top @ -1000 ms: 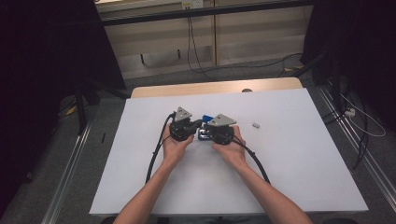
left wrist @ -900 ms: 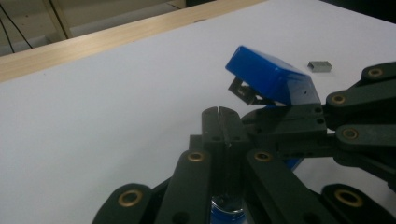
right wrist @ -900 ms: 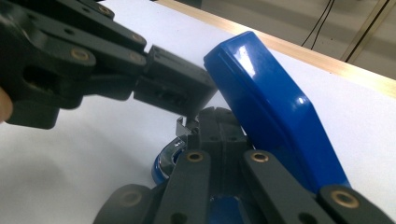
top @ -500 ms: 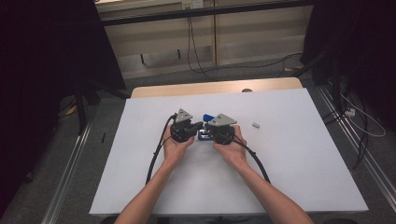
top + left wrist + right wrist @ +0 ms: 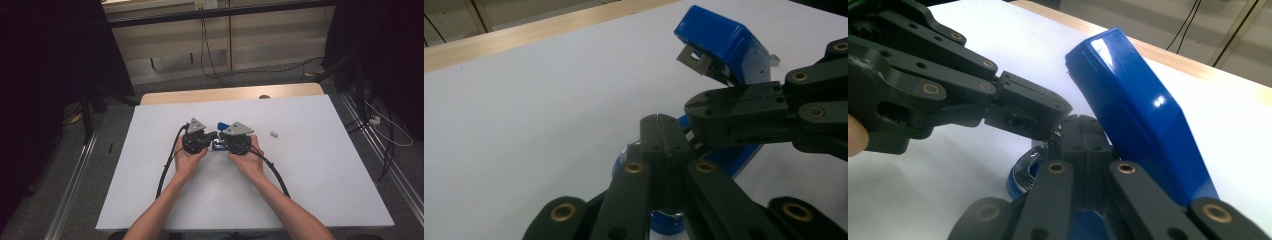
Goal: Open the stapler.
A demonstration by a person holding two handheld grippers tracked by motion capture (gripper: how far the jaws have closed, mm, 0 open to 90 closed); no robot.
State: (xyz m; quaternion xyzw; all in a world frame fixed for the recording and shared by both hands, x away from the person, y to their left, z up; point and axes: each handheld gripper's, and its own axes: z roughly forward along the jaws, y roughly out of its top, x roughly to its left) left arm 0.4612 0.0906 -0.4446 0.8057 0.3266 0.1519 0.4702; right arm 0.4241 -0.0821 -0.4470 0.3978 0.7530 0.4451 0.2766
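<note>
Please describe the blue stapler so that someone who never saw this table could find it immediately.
Look at the white table, near its middle, where two hands hold the hand-held grippers. The stapler lies between their tips, its top arm swung up. It is the only blue, glossy thing there; the small grey piece to the right is far duller.

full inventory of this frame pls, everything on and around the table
stapler: 1, blue, table centre between the two grippers, top swung up open
small block: 1, grey-white, on the sheet right of the grippers
sheet: 1, white, covers most of the table
table: 1, light wood, bare strip at the far edge
cables: several, black, on the floor behind the table
left gripper: 1, black, jaws shut, at the stapler's base
right gripper: 1, black, jaws shut, at the stapler's base
hands: 2, one around each gripper
</note>
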